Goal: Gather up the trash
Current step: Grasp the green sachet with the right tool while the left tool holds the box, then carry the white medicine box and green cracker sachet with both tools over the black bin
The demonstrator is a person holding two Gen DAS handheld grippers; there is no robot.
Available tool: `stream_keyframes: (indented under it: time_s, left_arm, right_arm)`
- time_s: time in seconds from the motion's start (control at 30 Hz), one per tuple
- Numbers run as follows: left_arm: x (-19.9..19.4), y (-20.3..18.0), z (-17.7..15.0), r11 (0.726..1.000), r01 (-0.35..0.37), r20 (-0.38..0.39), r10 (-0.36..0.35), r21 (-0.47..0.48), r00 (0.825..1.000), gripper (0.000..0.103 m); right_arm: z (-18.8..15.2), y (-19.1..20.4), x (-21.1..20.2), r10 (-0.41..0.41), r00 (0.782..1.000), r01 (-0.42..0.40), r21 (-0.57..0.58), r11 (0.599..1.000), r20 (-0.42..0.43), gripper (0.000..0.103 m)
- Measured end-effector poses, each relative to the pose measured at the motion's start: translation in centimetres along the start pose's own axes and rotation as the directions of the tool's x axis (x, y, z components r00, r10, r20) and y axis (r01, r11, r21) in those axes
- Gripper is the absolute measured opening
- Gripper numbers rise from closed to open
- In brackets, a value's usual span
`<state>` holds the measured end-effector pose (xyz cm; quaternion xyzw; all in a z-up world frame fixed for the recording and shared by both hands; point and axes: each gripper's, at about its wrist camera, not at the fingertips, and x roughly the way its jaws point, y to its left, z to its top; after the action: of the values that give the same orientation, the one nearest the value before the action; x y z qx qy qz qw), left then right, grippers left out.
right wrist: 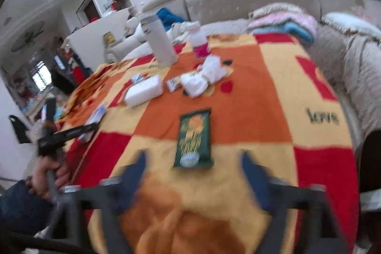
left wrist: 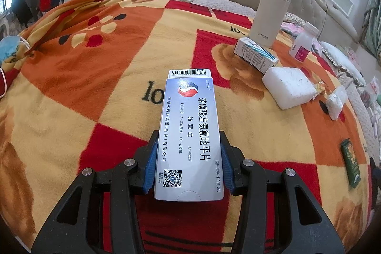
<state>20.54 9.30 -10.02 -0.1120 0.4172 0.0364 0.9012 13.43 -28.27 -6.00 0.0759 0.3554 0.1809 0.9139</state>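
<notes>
A: What did the left claw (left wrist: 189, 160) have?
B: Its blue pads pinched a blue-white medicine box (left wrist: 188, 135) above the checked blanket (left wrist: 95, 77).
A: And the right claw (right wrist: 191, 167)?
B: It gaped wide and empty, a green packet (right wrist: 194, 139) lying flat on the blanket just ahead of it.

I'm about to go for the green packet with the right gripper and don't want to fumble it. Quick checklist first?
1. Right gripper open, nothing between its fingers: ok.
2. Green packet lies flat on the blanket, clear of other items: ok.
3. Packet lined up between the fingers: ok, just ahead.
4. Left gripper firmly shut on the medicine box: ok.
5. Place to drop trash: cannot tell, none in view.
</notes>
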Motion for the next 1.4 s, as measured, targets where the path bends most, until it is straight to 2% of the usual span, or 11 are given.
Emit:
stream_keyframes:
  time_s: [0.13,0.23,0.27,0.33,0.4,0.43,0.63,0.8,0.87,1.0,1.4]
  left_arm:
    - [0.0,0.1,0.0,1.000,0.001,-0.001,-0.001,0.000,1.000,0.044]
    - [0.0,0.1,0.1,1.000,0.005,0.001,-0.005,-0.005,1.000,0.044]
    - [0.0,0.1,0.1,1.000,0.007,0.001,-0.007,-0.007,1.000,0.044]
    - [0.0,0.2,0.0,1.000,0.010,0.001,-0.010,-0.009,1.000,0.044]
    - [0.0,0.2,0.1,1.000,0.011,0.001,-0.011,-0.009,1.000,0.044]
    - [0.0,0.2,0.1,1.000,0.012,0.001,-0.012,-0.009,1.000,0.044]
    - [-0.4,0.1,0.0,0.999,0.044,0.018,-0.044,-0.002,0.999,0.044]
    - [-3.1,-1.2,-0.9,0.996,0.061,0.074,-0.066,0.065,0.995,0.044]
    - [-4.7,-2.0,-1.6,0.991,0.112,0.074,-0.117,0.067,0.990,0.044]
    - [-7.2,-5.0,-2.8,0.983,0.131,0.093,-0.144,0.127,0.985,0.044]
    - [-8.8,-10.3,-5.7,0.980,0.107,0.072,-0.121,0.169,0.990,0.044]
  right_arm:
    - [1.8,1.3,3.8,-0.013,0.996,0.007,-0.079,0.997,-0.086,0.084]
    - [2.0,2.3,6.8,-0.076,0.978,0.046,-0.157,0.986,-0.193,0.058]
    - [1.8,2.7,7.8,-0.125,0.966,0.082,-0.194,0.978,-0.224,0.057]
    - [1.3,3.0,8.6,-0.185,0.957,0.128,-0.247,0.961,-0.223,0.057]
    - [1.0,3.0,8.5,-0.196,0.958,0.142,-0.248,0.958,-0.210,0.053]
    - [0.9,2.8,8.3,-0.201,0.959,0.150,-0.243,0.958,-0.202,0.039]
    - [-0.4,1.9,3.4,-0.070,0.989,0.045,-0.188,0.981,-0.128,0.039]
    - [-2.1,2.1,-0.9,-0.023,0.999,0.018,-0.155,0.988,-0.031,0.039]
    - [-2.8,1.7,-1.9,-0.028,1.000,0.026,-0.119,0.993,-0.013,0.039]
    - [-2.8,1.2,-3.6,-0.051,0.998,0.054,-0.118,0.992,0.032,0.039]
    - [-3.0,-0.6,-5.0,-0.097,0.994,0.101,-0.090,0.991,0.049,0.039]
